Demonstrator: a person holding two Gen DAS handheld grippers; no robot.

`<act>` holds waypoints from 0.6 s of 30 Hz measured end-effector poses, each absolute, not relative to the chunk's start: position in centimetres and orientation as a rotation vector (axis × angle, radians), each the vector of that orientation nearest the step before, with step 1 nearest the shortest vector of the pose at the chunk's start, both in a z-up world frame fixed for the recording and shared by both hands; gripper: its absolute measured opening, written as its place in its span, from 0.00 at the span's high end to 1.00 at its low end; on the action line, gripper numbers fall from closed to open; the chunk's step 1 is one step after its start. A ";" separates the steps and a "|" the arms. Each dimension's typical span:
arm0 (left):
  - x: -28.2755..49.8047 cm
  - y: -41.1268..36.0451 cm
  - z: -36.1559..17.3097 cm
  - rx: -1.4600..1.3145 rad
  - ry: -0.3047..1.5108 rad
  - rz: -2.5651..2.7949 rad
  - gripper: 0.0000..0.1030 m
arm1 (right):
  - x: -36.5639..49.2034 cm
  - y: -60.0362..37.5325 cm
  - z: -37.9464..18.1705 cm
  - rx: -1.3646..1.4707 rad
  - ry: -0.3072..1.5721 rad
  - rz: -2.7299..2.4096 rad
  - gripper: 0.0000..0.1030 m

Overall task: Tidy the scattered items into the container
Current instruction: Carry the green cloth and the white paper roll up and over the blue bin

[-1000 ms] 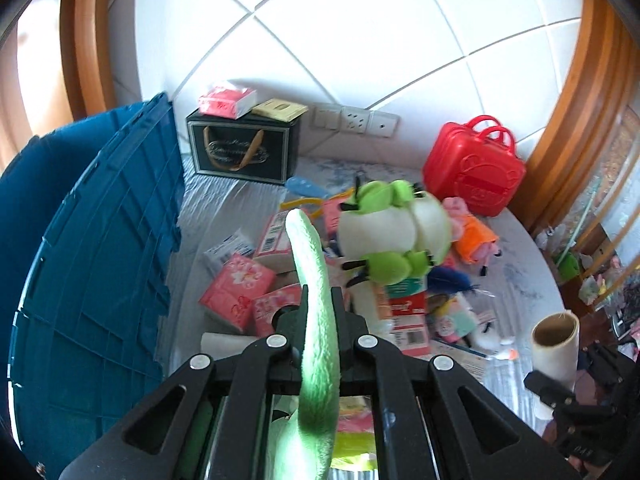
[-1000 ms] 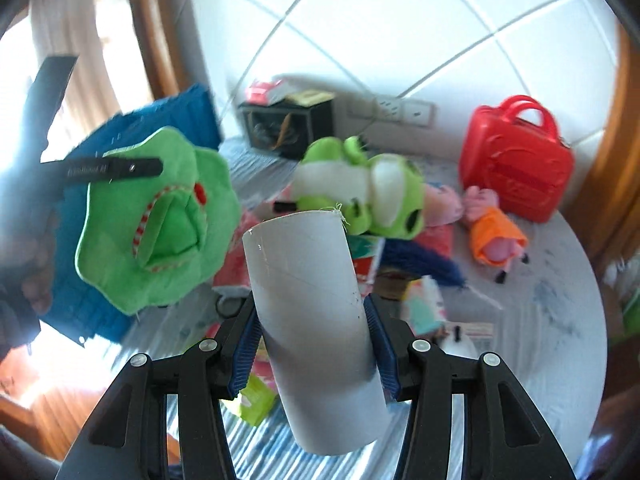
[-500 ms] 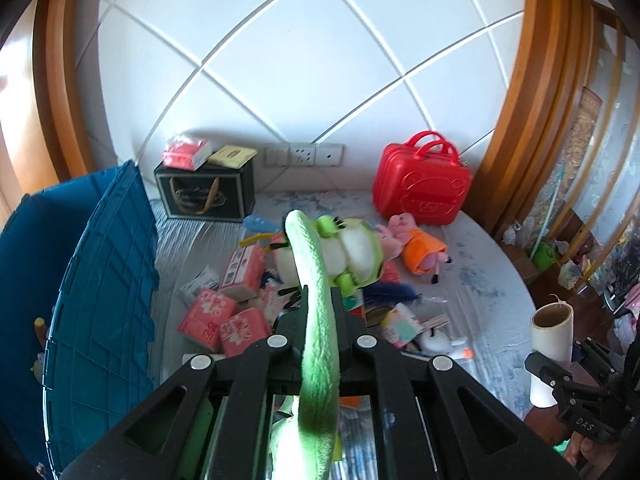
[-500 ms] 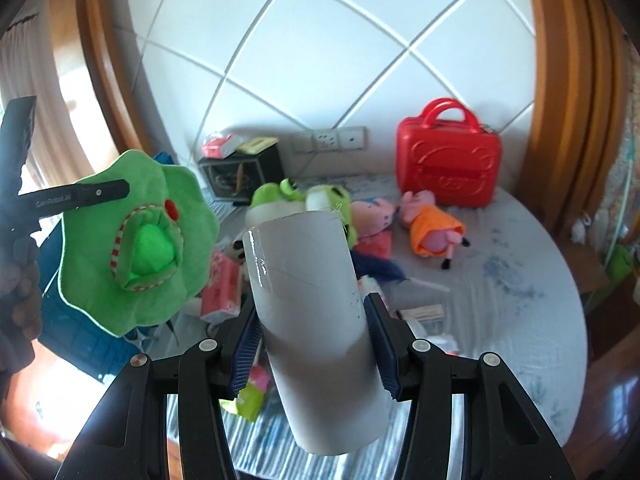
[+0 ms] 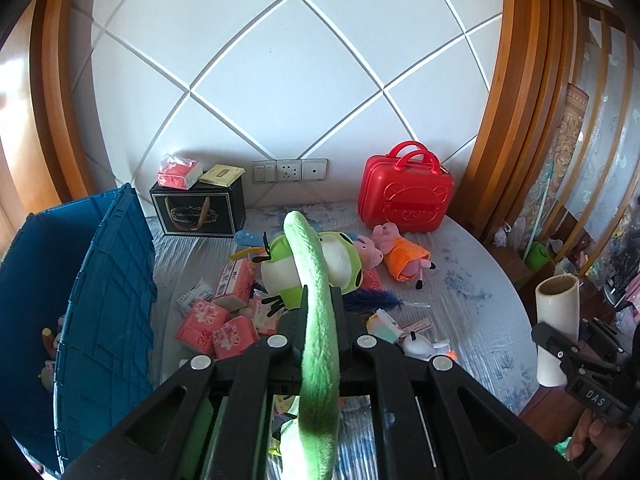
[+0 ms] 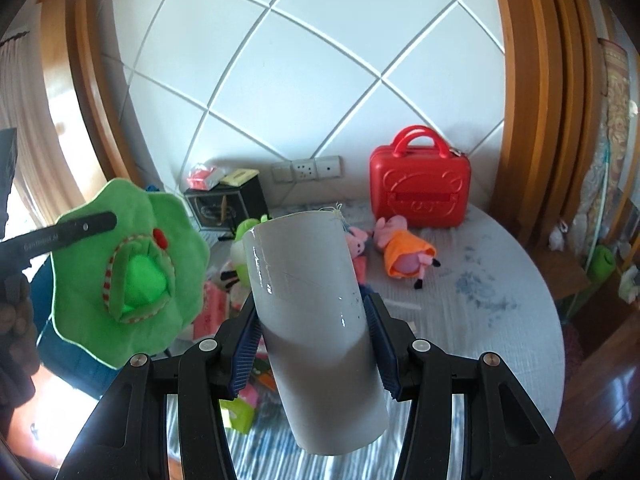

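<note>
looks like a room in someone's home, maybe a bedroom, padded white wall (image 5: pixel 288 80) with wood trim, wall sockets (image 5: pixel 290 171), plush toys (image 5: pixel 404 258) and tissue packs (image 5: pixel 216 326) strewn over a blue patterned cover (image 5: pixel 472 292), red toy suitcase (image 5: pixel 404 200)

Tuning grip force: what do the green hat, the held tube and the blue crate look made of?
Green hat: plush fabric, matte, fuzzy stitched rim. Tube: looks like cardboard with a glossy white skin; brown inside. Blue crate: likely rigid moulded plastic, ribbed.

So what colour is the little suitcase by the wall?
Red; the suitcase shows best in the right wrist view.
</note>
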State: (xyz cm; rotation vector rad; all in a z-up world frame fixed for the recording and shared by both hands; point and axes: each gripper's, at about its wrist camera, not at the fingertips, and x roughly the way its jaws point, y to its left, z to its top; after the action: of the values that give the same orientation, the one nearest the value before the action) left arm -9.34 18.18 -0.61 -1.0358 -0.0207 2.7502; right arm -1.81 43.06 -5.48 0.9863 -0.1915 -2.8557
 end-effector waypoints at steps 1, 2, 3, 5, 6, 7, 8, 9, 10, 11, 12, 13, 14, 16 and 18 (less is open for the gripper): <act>-9.2 18.1 -0.4 -1.035 -0.026 2.757 0.95 | -1.9 43.0 -5.3 0.983 -0.188 -2.855 0.52; -9.0 18.0 -0.3 -1.032 -0.035 2.763 0.95 | -2.0 43.0 -5.1 0.980 -0.182 -2.854 0.52; -8.8 17.8 -0.1 -1.025 -0.045 2.770 0.95 | -2.1 42.9 -5.0 0.977 -0.178 -2.853 0.52; -8.4 17.3 0.3 -1.007 -0.051 2.788 0.95 | -2.5 42.6 -4.8 0.976 -0.162 -2.845 0.52; -8.3 17.2 0.4 -1.003 -0.051 2.794 0.95 | -2.7 42.4 -4.7 0.975 -0.153 -2.842 0.52; -8.2 16.9 0.6 -0.996 -0.056 2.800 0.95 | -2.9 42.2 -4.6 0.973 -0.146 -2.840 0.51; -8.0 16.5 0.8 -0.988 -0.060 2.806 0.95 | -3.0 41.8 -4.4 0.971 -0.136 -2.839 0.51; -8.0 16.2 0.9 -0.981 -0.063 2.811 0.95 | -3.2 41.4 -4.2 0.968 -0.125 -2.838 0.51; -8.0 15.6 1.0 -0.975 -0.071 2.814 0.95 | -3.3 41.0 -4.0 0.964 -0.118 -2.838 0.51; -8.0 15.0 1.1 -0.969 -0.080 2.817 0.95 | -3.3 40.5 -3.8 0.959 -0.111 -2.838 0.51; -8.0 14.5 1.2 -0.965 -0.085 2.817 0.95 | -3.4 39.9 -3.5 0.955 -0.103 -2.836 0.51; -8.1 14.0 1.2 -0.964 -0.083 2.816 0.95 | -3.4 39.2 -3.3 0.949 -0.094 -2.835 0.51; -8.3 13.4 1.1 -0.968 -0.084 2.811 0.95 | -3.5 38.5 -3.1 0.944 -0.087 -2.834 0.51; -8.5 12.2 1.1 -0.969 -0.084 2.803 0.95 | -3.8 36.7 -2.6 0.932 -0.069 -2.828 0.51; -8.6 10.9 1.2 -0.967 -0.079 2.796 0.95 | -4.1 34.9 -2.2 0.923 -0.062 -2.821 0.51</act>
State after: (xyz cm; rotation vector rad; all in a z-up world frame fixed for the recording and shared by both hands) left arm -8.64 10.88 1.23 -0.9671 -0.0787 2.7955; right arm -4.07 34.86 -2.24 0.9226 -0.0616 -2.8208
